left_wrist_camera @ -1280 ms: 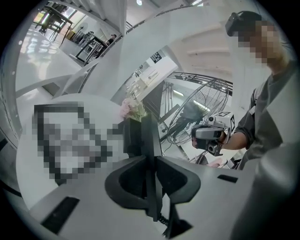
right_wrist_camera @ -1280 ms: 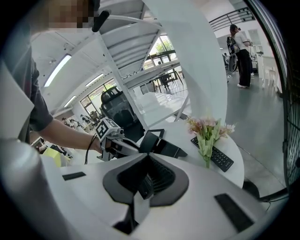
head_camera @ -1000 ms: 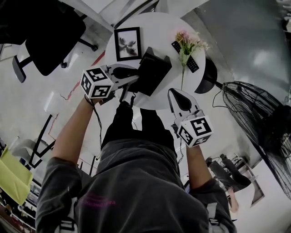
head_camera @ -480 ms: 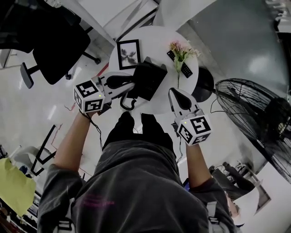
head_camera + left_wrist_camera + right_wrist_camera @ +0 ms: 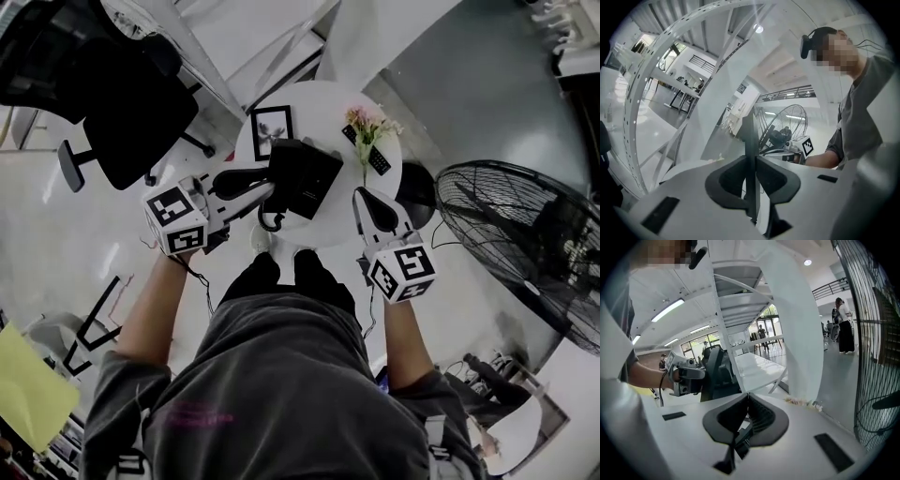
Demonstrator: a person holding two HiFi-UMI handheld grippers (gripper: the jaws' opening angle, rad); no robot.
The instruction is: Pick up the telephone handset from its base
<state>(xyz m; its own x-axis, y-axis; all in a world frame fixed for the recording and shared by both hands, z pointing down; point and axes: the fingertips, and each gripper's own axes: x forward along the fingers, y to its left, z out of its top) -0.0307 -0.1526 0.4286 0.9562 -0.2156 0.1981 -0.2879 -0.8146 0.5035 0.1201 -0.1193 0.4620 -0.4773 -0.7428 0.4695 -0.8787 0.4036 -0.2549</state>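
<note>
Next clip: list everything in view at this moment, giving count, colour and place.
table: one, white, round, centre of head view
telephone base: one, black, on the table's near side
handset: one, black, between the left fingers
cord: one, black, coiled, at the table's near edge
picture frame: one, black, on the table, left
flowers: one bunch, pink, on the table, right
remote control: one, black, beside the flowers
office chair: one, black, left of the table
standing fan: one, black, right of the table
left gripper: white, shut on the handset
right gripper: white, shut, empty
</note>
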